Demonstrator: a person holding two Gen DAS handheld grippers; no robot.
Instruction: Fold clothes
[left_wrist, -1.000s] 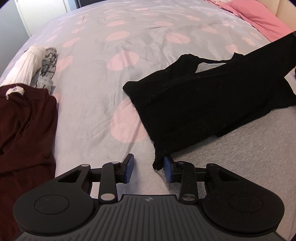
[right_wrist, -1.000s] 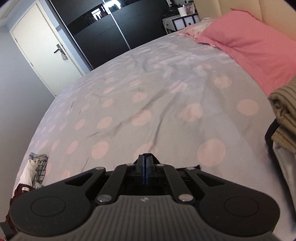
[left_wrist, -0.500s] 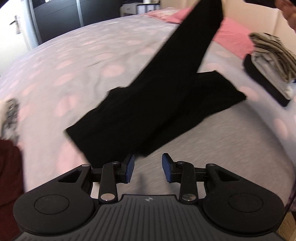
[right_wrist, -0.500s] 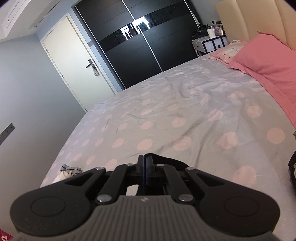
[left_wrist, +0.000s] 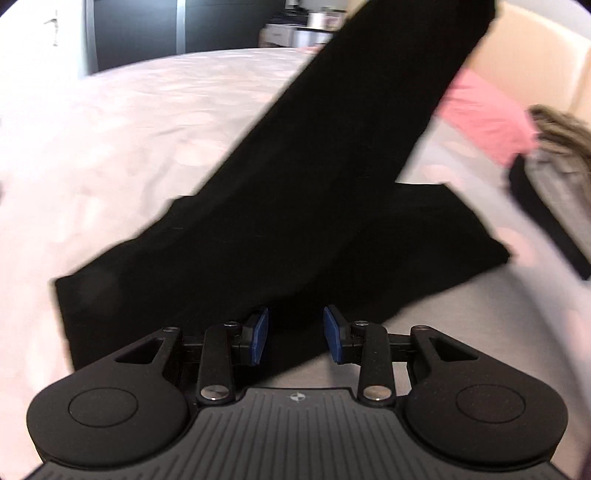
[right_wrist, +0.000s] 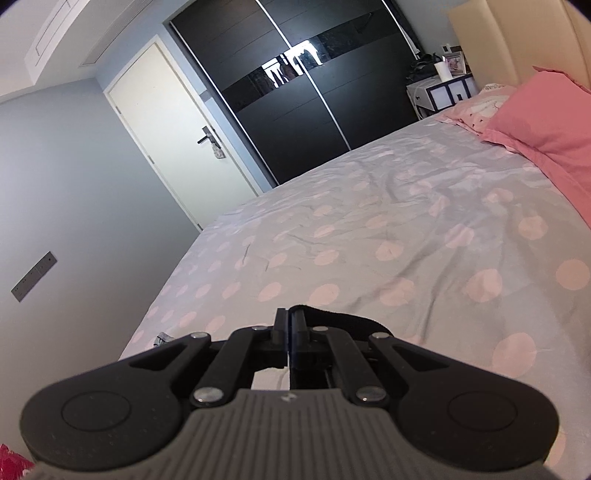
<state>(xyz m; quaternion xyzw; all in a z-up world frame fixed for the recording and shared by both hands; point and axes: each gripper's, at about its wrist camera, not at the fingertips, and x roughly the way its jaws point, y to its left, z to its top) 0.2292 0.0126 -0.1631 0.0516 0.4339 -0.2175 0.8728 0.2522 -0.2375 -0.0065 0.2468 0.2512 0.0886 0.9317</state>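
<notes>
A black garment (left_wrist: 280, 229) lies partly on the grey, pink-dotted bed (left_wrist: 110, 129), and one long part of it rises steeply to the upper right and out of the frame. My left gripper (left_wrist: 295, 338) is open, its blue pads either side of the garment's near edge, gripping nothing. In the right wrist view my right gripper (right_wrist: 289, 325) is shut on a fold of the black garment (right_wrist: 340, 319), held high above the bed (right_wrist: 406, 240). Most of the cloth hangs below this camera, out of sight.
A stack of folded clothes (left_wrist: 550, 170) lies at the right by a pink pillow (left_wrist: 484, 114). Pink pillows (right_wrist: 543, 125) line the headboard. Beyond the bed stand a black sliding wardrobe (right_wrist: 314, 92), a white door (right_wrist: 177, 136) and a nightstand (right_wrist: 439, 92).
My right gripper has lifted the black garment's end high off the bed. My left gripper, still open, has swung right and closed in on the garment's near edge.
</notes>
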